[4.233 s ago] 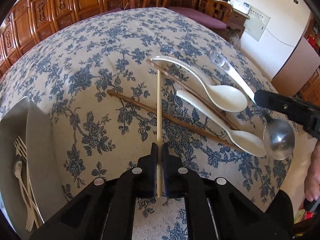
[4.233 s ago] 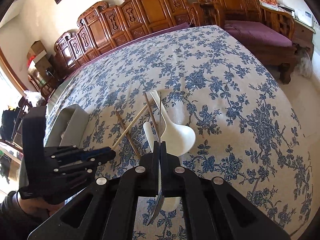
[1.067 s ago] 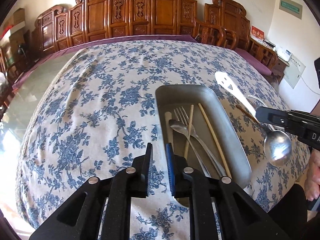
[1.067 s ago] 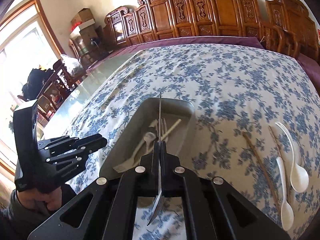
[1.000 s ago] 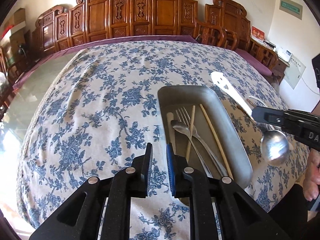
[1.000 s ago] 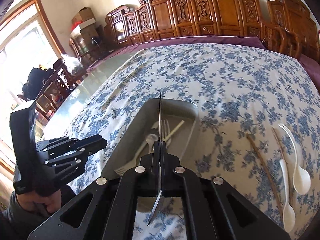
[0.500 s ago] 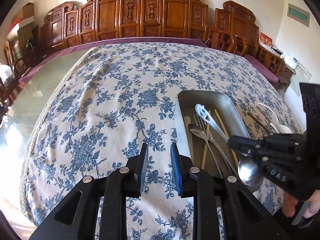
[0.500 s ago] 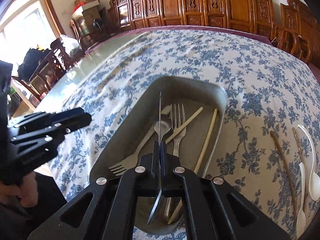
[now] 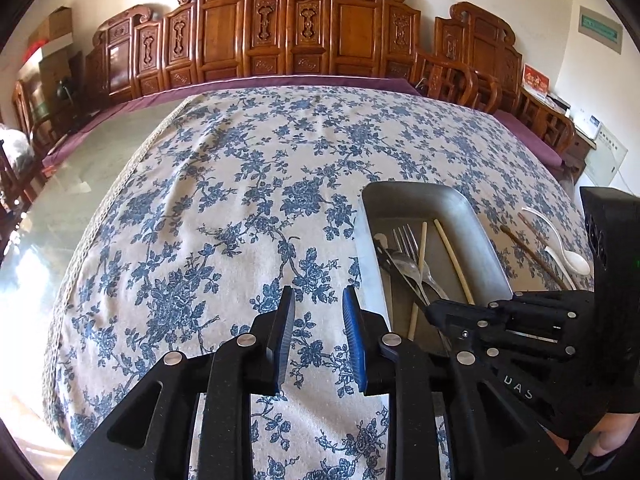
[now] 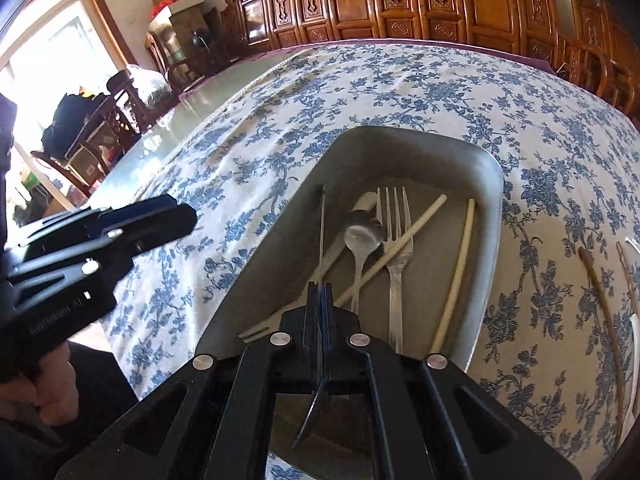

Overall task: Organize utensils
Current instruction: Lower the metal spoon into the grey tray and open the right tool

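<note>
The right gripper [image 10: 320, 292] was clamped on the handle of a metal spoon [image 10: 322, 232], which it held edge-on over the near end of the steel tray [image 10: 490, 184], the handle reaching forward and the bowl hanging back beneath the jaws. The left gripper [image 9: 318, 320] hovered over the blue floral tablecloth [image 9: 224, 200] just left of the tray, its jaws parted with nothing between them.

Inside the tray lay a steel fork [image 10: 394, 240], a smaller steel spoon [image 10: 362, 236], a pale plastic fork [image 10: 280, 320] and two light wooden chopsticks [image 10: 460, 260], one slanting across the fork and spoon, the other near the right wall.

On the cloth to the right of the tray lay two dark brown chopsticks [image 9: 536, 254] and a white soup spoon [image 9: 572, 262], well apart from the tray. Carved wooden chairs [image 9: 304, 36] lined the far side of the table.
</note>
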### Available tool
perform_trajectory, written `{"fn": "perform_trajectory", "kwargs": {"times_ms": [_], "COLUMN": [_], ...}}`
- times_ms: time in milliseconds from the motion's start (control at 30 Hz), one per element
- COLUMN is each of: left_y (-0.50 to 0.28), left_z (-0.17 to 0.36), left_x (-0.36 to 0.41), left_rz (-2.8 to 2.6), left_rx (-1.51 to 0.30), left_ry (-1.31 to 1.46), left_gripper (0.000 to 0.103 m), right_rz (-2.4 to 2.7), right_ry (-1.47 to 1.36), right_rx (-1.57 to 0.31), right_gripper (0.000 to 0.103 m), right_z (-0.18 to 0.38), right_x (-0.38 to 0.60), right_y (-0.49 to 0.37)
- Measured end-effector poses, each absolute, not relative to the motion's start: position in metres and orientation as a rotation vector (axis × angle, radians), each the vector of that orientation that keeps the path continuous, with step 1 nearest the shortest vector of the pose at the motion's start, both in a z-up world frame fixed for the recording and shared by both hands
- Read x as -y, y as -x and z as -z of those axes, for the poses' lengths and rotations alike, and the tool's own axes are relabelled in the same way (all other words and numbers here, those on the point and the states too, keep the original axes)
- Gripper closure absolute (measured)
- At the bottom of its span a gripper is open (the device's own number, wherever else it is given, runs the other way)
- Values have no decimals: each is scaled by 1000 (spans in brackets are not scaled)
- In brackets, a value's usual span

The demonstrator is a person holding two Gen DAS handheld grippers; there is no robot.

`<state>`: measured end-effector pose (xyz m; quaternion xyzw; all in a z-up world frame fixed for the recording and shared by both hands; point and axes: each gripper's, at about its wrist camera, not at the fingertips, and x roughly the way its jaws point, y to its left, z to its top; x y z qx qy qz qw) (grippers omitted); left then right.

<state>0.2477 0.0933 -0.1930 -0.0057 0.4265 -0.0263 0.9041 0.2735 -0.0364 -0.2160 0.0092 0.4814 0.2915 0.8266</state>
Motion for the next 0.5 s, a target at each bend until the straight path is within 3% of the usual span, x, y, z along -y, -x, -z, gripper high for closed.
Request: {"fn": "perform_trajectory", "kwargs": {"times_ms": [367,500], "left_y": [-246,-245], "left_z": [190,186], "left_x": [-82,-66], "left_rz": [78,109], "left_rx": [-870,-855], "left_ry": [11,12], "left_gripper": [80,67], "right_rz": [-597,-534], "right_ry": [-20,-10], "right_rx": [-936,-905], "right_gripper": [99,99], "right_z": [187,175], "right_x": [77,122], "right_y": [-265,-255]}}
